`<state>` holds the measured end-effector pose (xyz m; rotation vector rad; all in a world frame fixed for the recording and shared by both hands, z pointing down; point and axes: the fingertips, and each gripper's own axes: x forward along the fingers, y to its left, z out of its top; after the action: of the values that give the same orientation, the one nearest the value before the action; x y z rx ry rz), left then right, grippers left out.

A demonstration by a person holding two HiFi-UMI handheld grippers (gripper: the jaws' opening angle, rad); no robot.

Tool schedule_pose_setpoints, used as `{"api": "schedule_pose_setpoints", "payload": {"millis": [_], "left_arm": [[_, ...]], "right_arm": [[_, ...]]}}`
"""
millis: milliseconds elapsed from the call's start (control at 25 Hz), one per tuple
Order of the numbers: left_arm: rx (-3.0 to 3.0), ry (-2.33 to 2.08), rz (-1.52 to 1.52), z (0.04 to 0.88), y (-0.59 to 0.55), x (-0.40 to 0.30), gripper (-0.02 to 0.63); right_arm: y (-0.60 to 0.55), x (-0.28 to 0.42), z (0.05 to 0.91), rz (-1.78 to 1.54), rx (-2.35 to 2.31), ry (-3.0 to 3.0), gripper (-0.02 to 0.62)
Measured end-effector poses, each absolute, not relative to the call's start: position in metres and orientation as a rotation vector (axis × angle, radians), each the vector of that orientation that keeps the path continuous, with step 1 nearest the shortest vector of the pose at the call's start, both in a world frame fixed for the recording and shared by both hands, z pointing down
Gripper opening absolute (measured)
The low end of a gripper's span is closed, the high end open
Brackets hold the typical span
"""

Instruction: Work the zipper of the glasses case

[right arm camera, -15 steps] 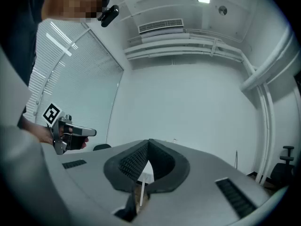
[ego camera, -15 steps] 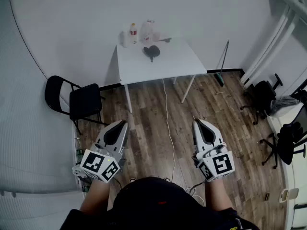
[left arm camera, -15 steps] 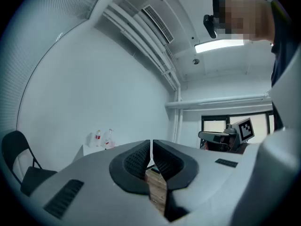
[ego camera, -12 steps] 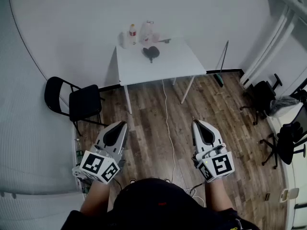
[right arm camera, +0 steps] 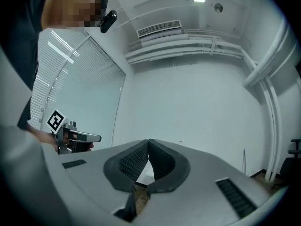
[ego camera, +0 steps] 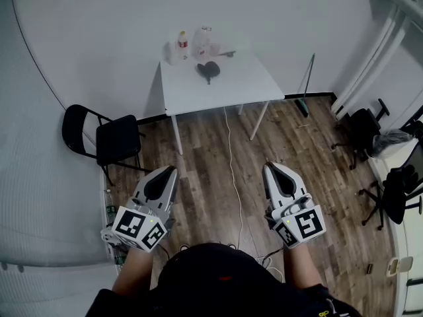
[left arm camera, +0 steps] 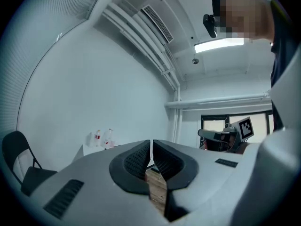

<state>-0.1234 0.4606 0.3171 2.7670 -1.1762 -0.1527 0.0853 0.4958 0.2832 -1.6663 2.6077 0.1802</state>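
A dark glasses case [ego camera: 208, 71] lies on the white table [ego camera: 225, 88] against the far wall, well away from both grippers. My left gripper [ego camera: 168, 170] is held low at the left over the wood floor, shut with nothing between its jaws. My right gripper [ego camera: 269, 168] hangs level with it at the right, also shut and empty. In the left gripper view the closed jaw tips [left arm camera: 151, 142] point toward the wall, with the table's bottles [left arm camera: 103, 138] small at the left. In the right gripper view the jaw tips [right arm camera: 148, 141] meet in front of a bare wall.
Two bottles [ego camera: 184, 46] and a clear container [ego camera: 205, 41] stand at the table's back edge. A black folding chair [ego camera: 109, 140] stands left of the table. A white cable [ego camera: 232, 170] runs across the floor between the grippers. Office chairs [ego camera: 390, 190] sit at the right; a broom [ego camera: 307, 84] leans on the wall.
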Motion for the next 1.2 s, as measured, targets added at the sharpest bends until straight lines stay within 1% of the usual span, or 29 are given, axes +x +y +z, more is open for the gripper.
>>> {"api": "schedule_pose_setpoints", "payload": {"millis": [480, 760, 920, 1200], "left_arm": [[2.779, -1.169, -0.126, 0.318, 0.469, -0.113, 0.037], [2.769, -1.172, -0.106, 0.323, 0.470, -0.104, 0.037], [2.756, -1.180, -0.103, 0.325, 0.474, -0.084, 0.037], [2.726, -1.182, -0.102, 0.339, 0.490, -0.022, 0.037]], "right_arm": [[0.504, 0.085, 0.288, 0.189, -1.668, 2.638, 0.020], [0.504, 0.090, 0.302, 0.123, -1.629, 2.694, 0.020], [0.509, 0.111, 0.309, 0.103, -1.625, 2.713, 0.020], [0.517, 0.175, 0.333, 0.040, -1.602, 2.735, 0.020]]}}
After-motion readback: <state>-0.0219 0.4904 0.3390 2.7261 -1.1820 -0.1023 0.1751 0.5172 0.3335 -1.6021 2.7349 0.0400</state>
